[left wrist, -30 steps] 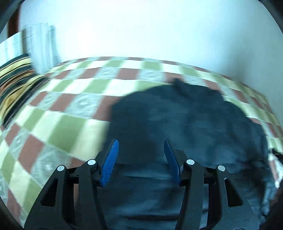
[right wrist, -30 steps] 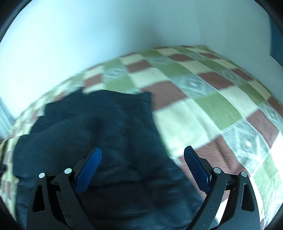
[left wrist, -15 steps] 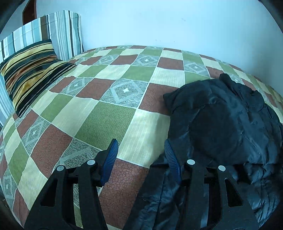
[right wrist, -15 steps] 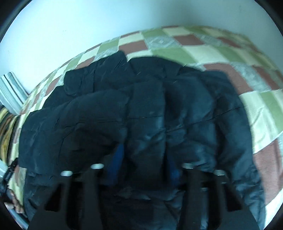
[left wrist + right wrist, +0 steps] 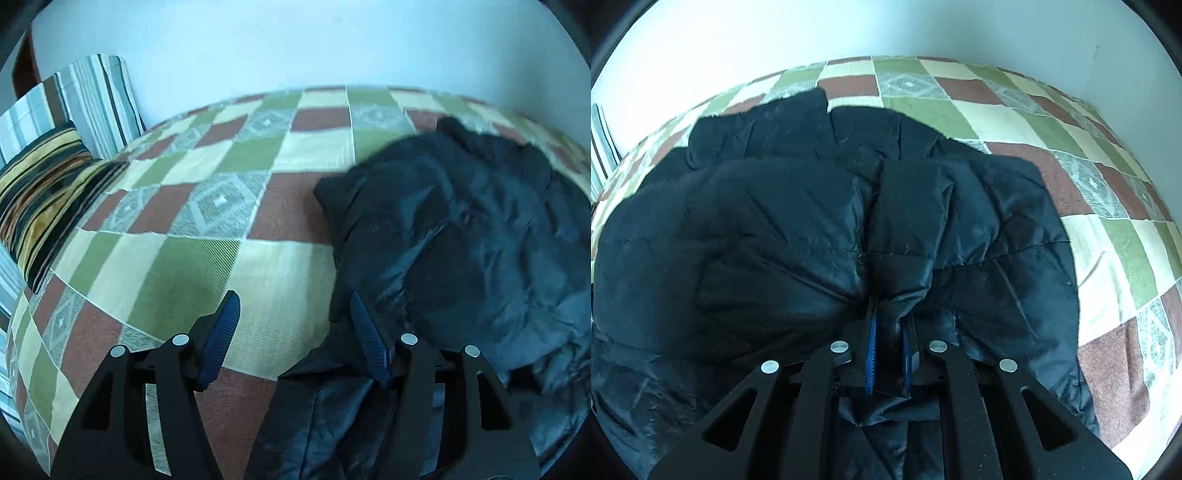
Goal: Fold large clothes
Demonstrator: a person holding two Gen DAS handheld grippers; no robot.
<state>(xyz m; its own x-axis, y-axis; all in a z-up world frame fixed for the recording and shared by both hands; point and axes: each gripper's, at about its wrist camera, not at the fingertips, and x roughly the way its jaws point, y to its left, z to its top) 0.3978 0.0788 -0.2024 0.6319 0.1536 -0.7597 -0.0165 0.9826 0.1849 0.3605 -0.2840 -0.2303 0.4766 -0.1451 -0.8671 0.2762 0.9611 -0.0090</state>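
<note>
A large black puffer jacket (image 5: 820,229) lies bunched on a checked bedspread (image 5: 1015,110). My right gripper (image 5: 888,328) is shut on a fold of the jacket near its middle, with fabric pinched between the blue pads. In the left wrist view the jacket (image 5: 461,240) fills the right side. My left gripper (image 5: 293,314) is open and empty, above the bedspread (image 5: 184,266) at the jacket's left edge; its right finger (image 5: 365,336) is beside the dark fabric.
A yellow-and-black striped pillow (image 5: 40,199) and a grey striped pillow (image 5: 92,99) sit at the bed's left end. A pale wall (image 5: 295,44) runs along the far side of the bed.
My right gripper went from wide open above the jacket to shut on a fold of it. My left gripper shifted off the jacket to its left edge and stayed open.
</note>
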